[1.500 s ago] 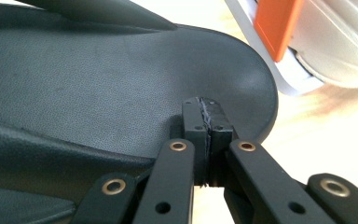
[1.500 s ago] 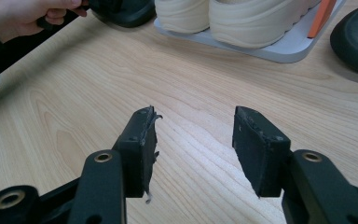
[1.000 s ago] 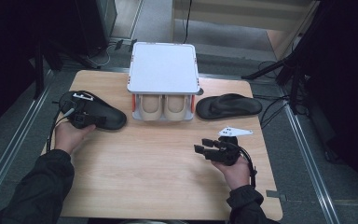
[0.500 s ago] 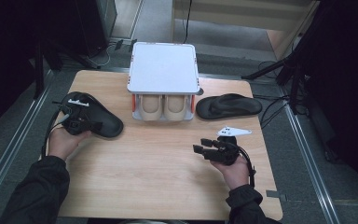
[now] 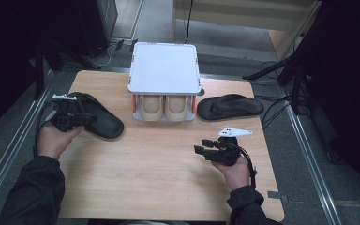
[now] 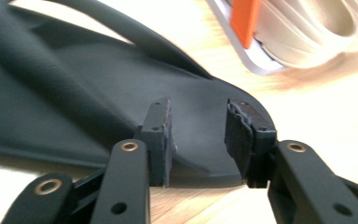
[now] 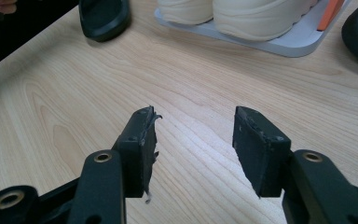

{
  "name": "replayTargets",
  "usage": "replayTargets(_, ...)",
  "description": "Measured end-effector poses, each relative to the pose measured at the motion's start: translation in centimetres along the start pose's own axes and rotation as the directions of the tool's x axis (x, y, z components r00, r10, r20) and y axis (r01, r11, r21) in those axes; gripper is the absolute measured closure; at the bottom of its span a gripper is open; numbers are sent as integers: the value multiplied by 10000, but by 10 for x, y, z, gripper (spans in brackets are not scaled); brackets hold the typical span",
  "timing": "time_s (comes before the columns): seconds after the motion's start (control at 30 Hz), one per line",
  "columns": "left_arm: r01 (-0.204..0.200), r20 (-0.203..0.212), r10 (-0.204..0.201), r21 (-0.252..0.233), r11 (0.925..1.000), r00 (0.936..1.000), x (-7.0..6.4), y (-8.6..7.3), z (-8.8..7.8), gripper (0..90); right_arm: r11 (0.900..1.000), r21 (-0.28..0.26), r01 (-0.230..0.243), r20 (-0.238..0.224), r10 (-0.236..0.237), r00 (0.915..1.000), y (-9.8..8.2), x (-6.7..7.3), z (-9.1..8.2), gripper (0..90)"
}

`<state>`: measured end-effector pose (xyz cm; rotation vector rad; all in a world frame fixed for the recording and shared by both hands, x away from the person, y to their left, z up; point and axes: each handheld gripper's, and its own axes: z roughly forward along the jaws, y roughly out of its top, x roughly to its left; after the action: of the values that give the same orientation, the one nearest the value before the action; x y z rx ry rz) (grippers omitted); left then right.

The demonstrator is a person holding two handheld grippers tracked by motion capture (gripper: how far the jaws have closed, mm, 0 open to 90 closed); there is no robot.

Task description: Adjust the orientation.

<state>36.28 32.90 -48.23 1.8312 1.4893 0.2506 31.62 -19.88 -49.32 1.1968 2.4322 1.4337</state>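
Hovering your left gripper (image 6: 198, 140), jaws just opened, over the black sandal (image 6: 74, 107); your right gripper (image 7: 193, 149) gapes empty above the table (image 7: 51, 116)

No text, label or number is legible.

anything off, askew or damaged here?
The two black rubber slippers lie apart: one at the table's left by the left gripper, whose jaws have just been opening; the other right of the white two-tier shoe rack. The right gripper's foam pad looks frayed.
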Motion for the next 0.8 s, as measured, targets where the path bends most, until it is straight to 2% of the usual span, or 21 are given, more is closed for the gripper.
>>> replayTargets(0.17, 318, -519, -338, -394, 9987, 9981, 15, 0, -5, 588, 10000, 7, -28, 11, 28, 10000, 0, 0, 0, 498)
replayTargets(0.27, 615, -588, -637, -391, 9973, 9962, 24, 2, -3, 569, 10000, 25, -33, 19, 33, 10000, 0, 1, 0, 495)
replayTargets(0.4, 723, -903, -755, -384, 9966, 9931, 31, 3, 2, 555, 10000, 64, -59, 106, 58, 9999, -1, 1, 0, 488)
replayTargets(0.6, 1007, -1040, -1055, -506, 9936, 9890, 40, 6, 8, 494, 9999, 32, -142, 178, 142, 9997, -4, 1, -2, 488)
replayTargets(0.67, 991, -1166, -1049, -545, 9936, 9876, 42, 6, 11, 492, 9999, 39, -127, 216, 126, 9997, -5, 2, -3, 488)
replayTargets(0.8, 1067, -1168, -1127, -559, 9927, 9867, 44, 8, 15, 466, 9999, 14, -142, 269, 142, 9995, -8, 3, -5, 485)
